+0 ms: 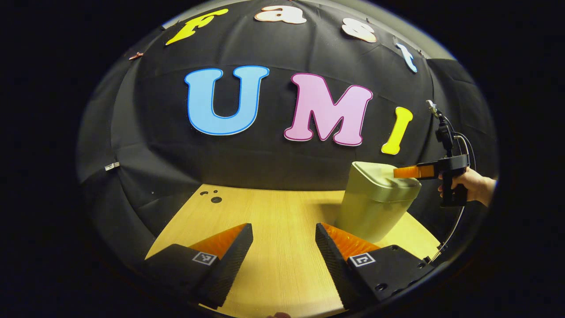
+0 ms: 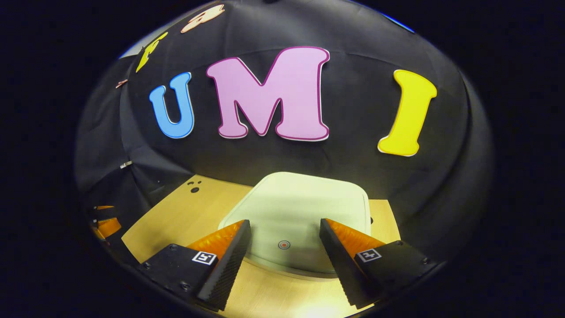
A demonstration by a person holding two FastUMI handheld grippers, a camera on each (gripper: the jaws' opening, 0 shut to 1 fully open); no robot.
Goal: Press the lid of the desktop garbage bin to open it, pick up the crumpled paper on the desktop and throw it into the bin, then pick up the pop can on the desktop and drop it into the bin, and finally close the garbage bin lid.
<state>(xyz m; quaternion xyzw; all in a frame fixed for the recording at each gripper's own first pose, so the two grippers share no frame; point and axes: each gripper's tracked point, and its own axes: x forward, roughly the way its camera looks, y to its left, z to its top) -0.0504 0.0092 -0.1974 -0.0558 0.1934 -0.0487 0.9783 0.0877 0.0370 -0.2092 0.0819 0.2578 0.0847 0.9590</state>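
The pale green bin [image 1: 375,203] stands on the wooden table [image 1: 273,212] at the right, its lid down. The right gripper [image 1: 412,171], held by a hand [image 1: 472,185], hovers just over the bin's top. In the right gripper view the flat lid [image 2: 300,203] lies right below and ahead, with a small red ring mark [image 2: 284,244] near its front edge. My right gripper [image 2: 284,223] is open above the lid, its fingers straddling that mark. My left gripper [image 1: 284,227] is open low over bare table, left of the bin, holding nothing.
Small dark holes [image 1: 212,196] mark the table's far left corner. The black cloth wall rises just behind the table and the bin. In the right gripper view the left gripper [image 2: 103,223] appears at the far left edge.
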